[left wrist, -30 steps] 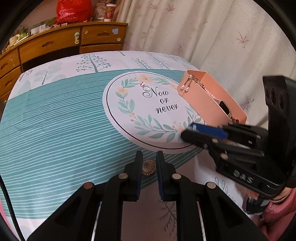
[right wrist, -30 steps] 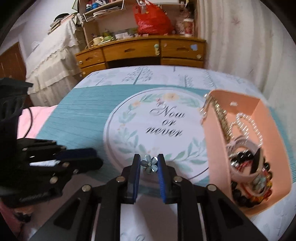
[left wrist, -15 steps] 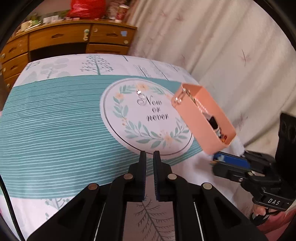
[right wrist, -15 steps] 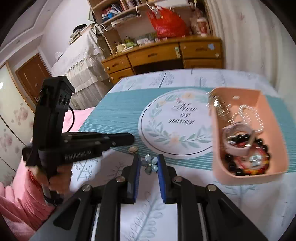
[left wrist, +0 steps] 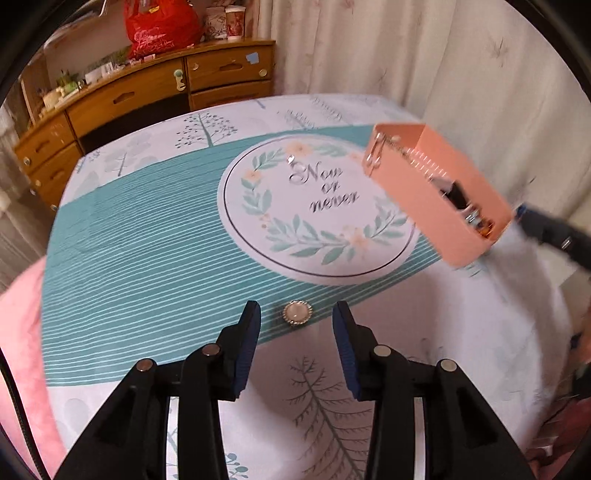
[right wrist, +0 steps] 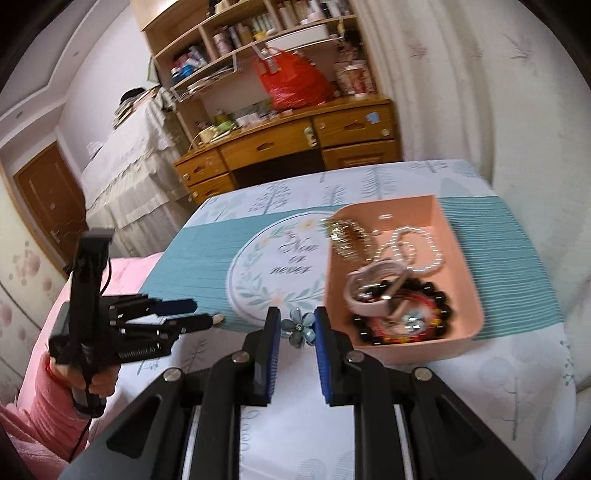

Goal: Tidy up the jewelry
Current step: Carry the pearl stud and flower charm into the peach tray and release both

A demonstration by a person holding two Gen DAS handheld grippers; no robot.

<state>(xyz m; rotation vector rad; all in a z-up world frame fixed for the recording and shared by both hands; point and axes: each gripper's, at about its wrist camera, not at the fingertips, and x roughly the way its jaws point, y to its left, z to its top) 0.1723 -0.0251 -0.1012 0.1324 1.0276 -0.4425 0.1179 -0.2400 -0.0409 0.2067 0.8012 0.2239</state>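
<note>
Currently right tongs (right wrist: 297, 326) grip a blue flower clip (right wrist: 297, 328), tray (right wrist: 458, 258) just to their right; left tongs (left wrist: 295, 325), just opening, straddle a round brooch (left wrist: 297, 313).

right hand-held gripper (left wrist: 550, 232): blurred, cut off at left wrist view's right edge | pink tray (left wrist: 436, 192): near wall hides most contents | tray jewellery (right wrist: 399, 295): tangled, pieces hard to separate | shelf bottles (right wrist: 258, 26): too small to identify
</note>
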